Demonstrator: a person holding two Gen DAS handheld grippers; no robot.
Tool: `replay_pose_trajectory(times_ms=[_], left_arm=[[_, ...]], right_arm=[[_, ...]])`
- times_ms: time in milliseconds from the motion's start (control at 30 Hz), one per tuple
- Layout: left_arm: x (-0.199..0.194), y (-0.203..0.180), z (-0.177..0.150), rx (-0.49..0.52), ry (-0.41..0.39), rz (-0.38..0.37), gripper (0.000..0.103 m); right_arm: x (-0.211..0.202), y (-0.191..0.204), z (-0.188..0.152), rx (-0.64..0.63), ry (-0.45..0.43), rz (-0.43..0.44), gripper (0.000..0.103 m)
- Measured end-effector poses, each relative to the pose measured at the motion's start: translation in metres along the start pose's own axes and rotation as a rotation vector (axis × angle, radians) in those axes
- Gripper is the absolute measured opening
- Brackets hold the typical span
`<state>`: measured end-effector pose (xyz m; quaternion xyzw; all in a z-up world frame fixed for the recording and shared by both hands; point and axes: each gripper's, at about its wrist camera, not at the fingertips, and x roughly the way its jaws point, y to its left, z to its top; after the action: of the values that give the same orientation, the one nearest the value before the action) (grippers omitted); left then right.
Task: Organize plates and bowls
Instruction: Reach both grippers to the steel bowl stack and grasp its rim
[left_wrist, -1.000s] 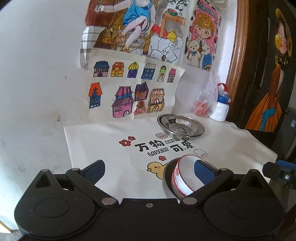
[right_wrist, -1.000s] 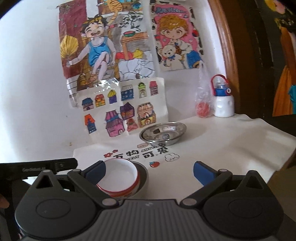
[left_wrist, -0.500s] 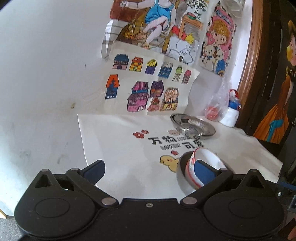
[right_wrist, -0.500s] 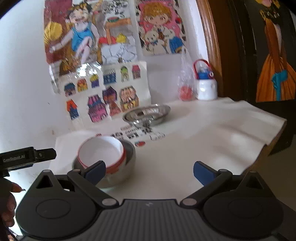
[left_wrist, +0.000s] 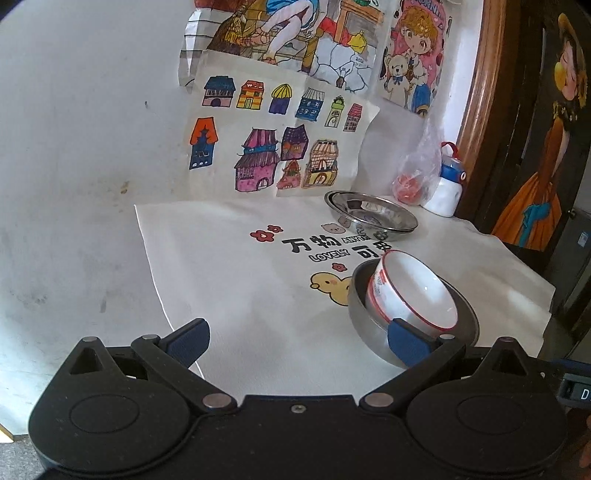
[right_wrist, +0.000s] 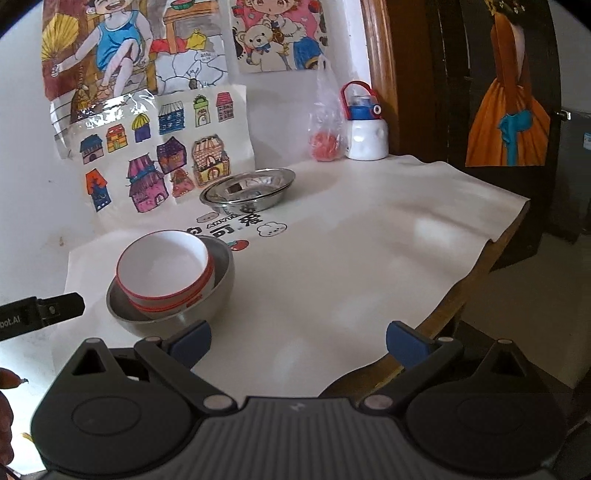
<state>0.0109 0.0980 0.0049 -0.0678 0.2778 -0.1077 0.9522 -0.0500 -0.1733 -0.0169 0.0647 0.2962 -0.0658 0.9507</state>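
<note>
A white bowl with a red rim sits tilted inside a steel bowl near the front of the white cloth. A stack of steel plates lies further back by the wall. My left gripper is open and empty; its right finger is in front of the steel bowl. My right gripper is open and empty, in front of and to the right of the bowls.
A white bottle with a blue and red cap and a plastic bag with something red stand at the back right. The table edge runs along the right. Drawings hang on the wall.
Both grippers have drawn back from the bowls, and both views have swung. The white bowl stays tilted in the steel bowl.
</note>
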Motion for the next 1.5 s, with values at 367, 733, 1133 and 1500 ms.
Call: replay_pose_trajectory(times_ms=[367,733,1133,1500], left_arm=[[0.015,0.01,0.014,-0.048,-0.002,0.04,0.102],[0.034,0.006,0.031,0.013,0.046,0.041,0.102],[0.063,-0.008,0.038,0.078,0.142,0.0,0.102],[0.07,-0.009,0.041,0.064,0.159,-0.021,0.093]], right_arm=[[0.029,-0.006,0.04,-0.039,-0.006,0.079,0.103],[0.058,0.006,0.054,-0.163,0.061,0.049,0.103],[0.071,0.025,0.064,-0.23,0.13,0.0,0.103],[0.083,0.03,0.062,-0.209,0.186,0.039,0.086]])
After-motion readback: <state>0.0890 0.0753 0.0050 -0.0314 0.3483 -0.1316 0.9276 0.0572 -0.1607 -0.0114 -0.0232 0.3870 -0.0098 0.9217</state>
